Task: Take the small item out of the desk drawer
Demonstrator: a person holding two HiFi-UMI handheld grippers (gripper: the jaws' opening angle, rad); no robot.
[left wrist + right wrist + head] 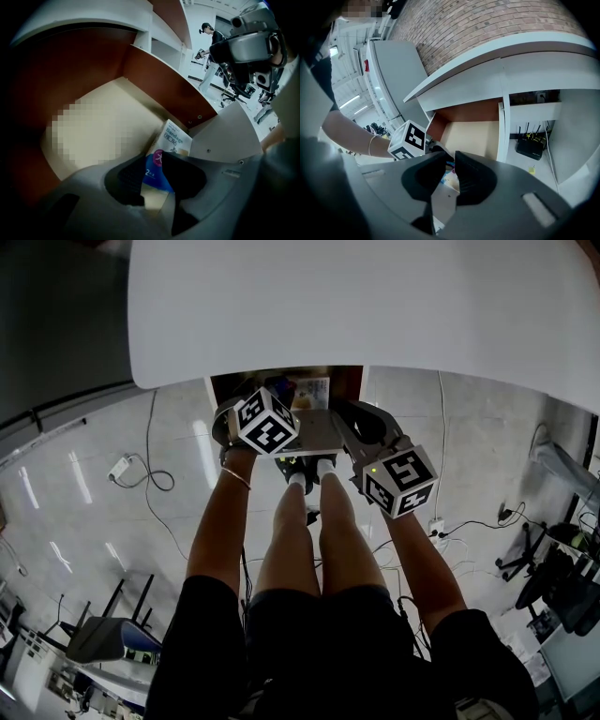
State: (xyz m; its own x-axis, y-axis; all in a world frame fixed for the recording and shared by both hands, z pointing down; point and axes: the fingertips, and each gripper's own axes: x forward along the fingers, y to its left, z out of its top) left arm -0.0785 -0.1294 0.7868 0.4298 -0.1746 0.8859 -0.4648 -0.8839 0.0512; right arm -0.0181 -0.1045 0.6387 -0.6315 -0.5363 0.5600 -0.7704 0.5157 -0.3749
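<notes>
Under the white tabletop (375, 306), the drawer (164, 84) stands open. The bandage box (176, 138) sits in its corner, where the brown side wall meets the grey front panel. The left gripper (152, 164) points down into the drawer, its fingers (183, 176) apart around the box's near end. At 4 o'clock from it in the head view, the right gripper (451, 161) is near the drawer front, its fingers (473, 180) slightly apart and empty.

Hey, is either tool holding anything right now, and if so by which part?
Nothing is held. The left tool has its jaws apart around the lower end of the bandage box in the drawer; the right tool is empty.
</notes>
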